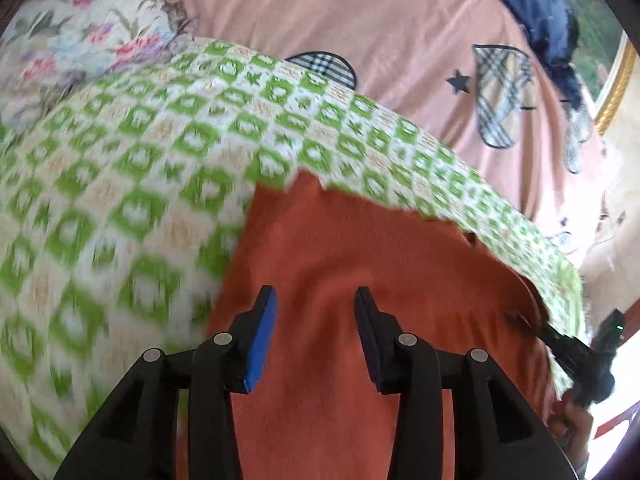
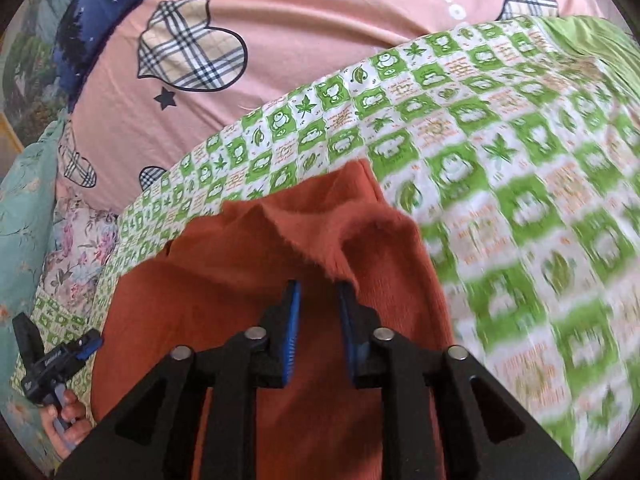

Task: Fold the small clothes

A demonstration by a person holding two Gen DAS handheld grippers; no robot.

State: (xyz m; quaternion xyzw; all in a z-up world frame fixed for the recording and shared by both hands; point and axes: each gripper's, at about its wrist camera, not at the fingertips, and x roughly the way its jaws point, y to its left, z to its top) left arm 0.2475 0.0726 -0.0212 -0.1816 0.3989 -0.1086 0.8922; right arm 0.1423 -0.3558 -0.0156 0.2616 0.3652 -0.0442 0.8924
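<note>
A rust-orange garment (image 1: 360,240) (image 2: 240,280) lies on a green-and-white checked cloth (image 1: 160,160) (image 2: 520,200). My left gripper (image 1: 317,292) hovers open over the garment's middle, and nothing is between its blue pads. The right gripper (image 2: 319,286) sits low over the garment with only a narrow gap between its pads. A raised, fuzzy-edged fold (image 2: 340,224) runs down to the tip of its right finger. Each gripper also shows in the other's view, held in a hand at the garment's side: the right gripper (image 1: 564,320) and the left gripper (image 2: 56,330).
Under the checked cloth lies a pink sheet (image 1: 400,40) (image 2: 300,40) with plaid heart patches and stars. Navy fabric (image 1: 540,8) (image 2: 100,0) is bunched at the far edge. Floral bedding (image 1: 60,40) (image 2: 76,248) lies off to the side.
</note>
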